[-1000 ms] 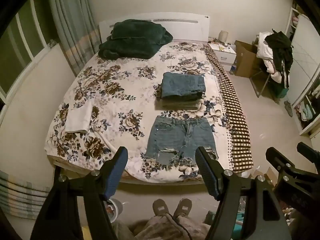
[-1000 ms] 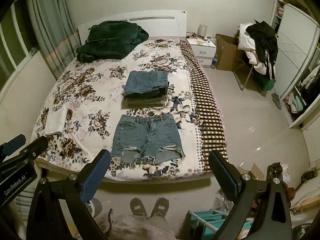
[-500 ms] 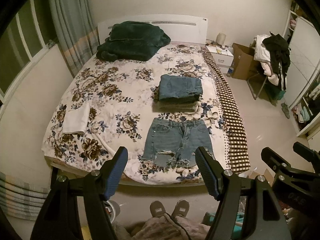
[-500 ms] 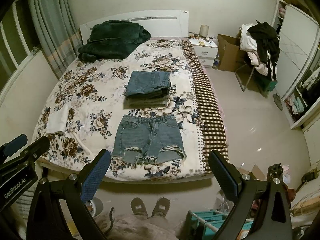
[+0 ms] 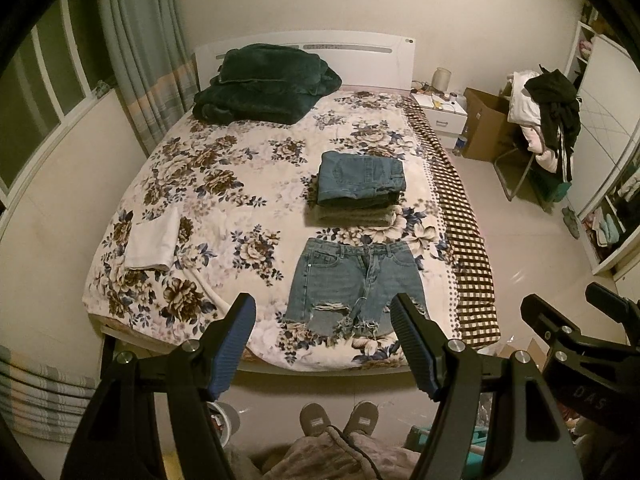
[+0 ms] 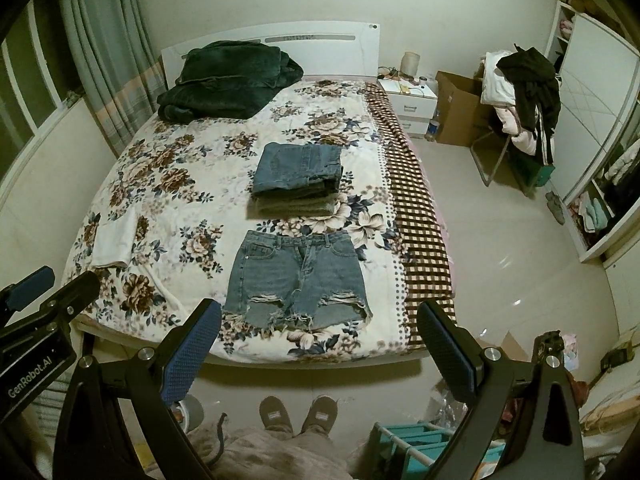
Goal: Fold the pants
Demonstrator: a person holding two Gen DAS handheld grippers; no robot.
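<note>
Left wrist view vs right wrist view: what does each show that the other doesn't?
Left wrist only: the right hand-held gripper at its right edge, open. Right wrist only: the left hand-held gripper at its left edge, and a teal rack on the floor. Both: the denim shorts spread flat on the bed, untouched, the folded jeans stack beyond them, and the green blanket.

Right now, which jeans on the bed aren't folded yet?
The ripped denim shorts nearest the bed's foot lie spread flat. The other jeans sit folded on a stack behind them.
</note>
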